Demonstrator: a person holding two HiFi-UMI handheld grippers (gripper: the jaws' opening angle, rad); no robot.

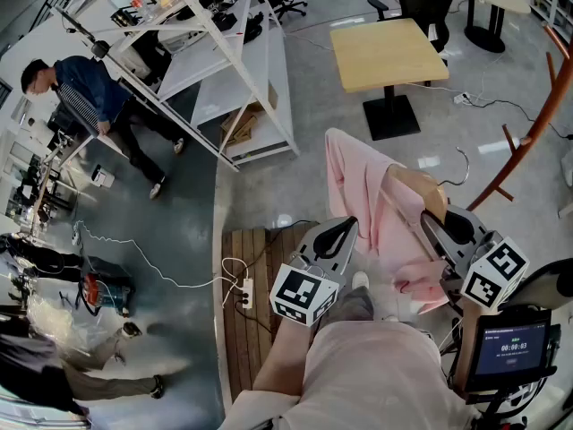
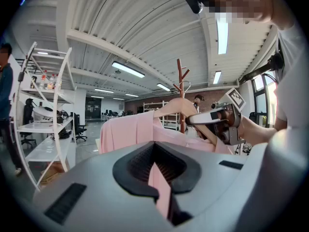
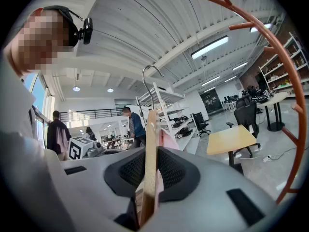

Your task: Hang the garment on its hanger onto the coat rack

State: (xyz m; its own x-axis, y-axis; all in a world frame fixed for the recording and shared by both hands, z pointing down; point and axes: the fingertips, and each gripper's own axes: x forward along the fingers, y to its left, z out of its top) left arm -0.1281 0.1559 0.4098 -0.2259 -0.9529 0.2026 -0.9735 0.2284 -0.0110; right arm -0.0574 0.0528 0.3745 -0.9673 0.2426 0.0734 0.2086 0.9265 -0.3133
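A pink garment (image 1: 372,209) hangs on a wooden hanger (image 1: 417,187) with a metal hook (image 1: 464,163), held up between my two grippers. My left gripper (image 1: 345,233) is shut on a fold of the pink garment (image 2: 160,187). On the right, my right gripper (image 1: 440,227) is shut on the wooden hanger (image 3: 149,163), whose hook (image 3: 149,81) points up. The red-brown coat rack (image 1: 530,133) stands to the right, apart from the hook. In the right gripper view the coat rack (image 3: 292,76) curves along the right edge. The left gripper view shows the coat rack (image 2: 180,83) behind the garment (image 2: 128,132).
A yellow table (image 1: 387,52) on a black pedestal stands ahead, with a black office chair (image 1: 428,3) behind it. White shelving (image 1: 237,79) leans at the left. A person (image 1: 94,101) walks at far left. A power strip (image 1: 243,292) lies on wooden decking (image 1: 255,330). A small screen (image 1: 512,343) sits at lower right.
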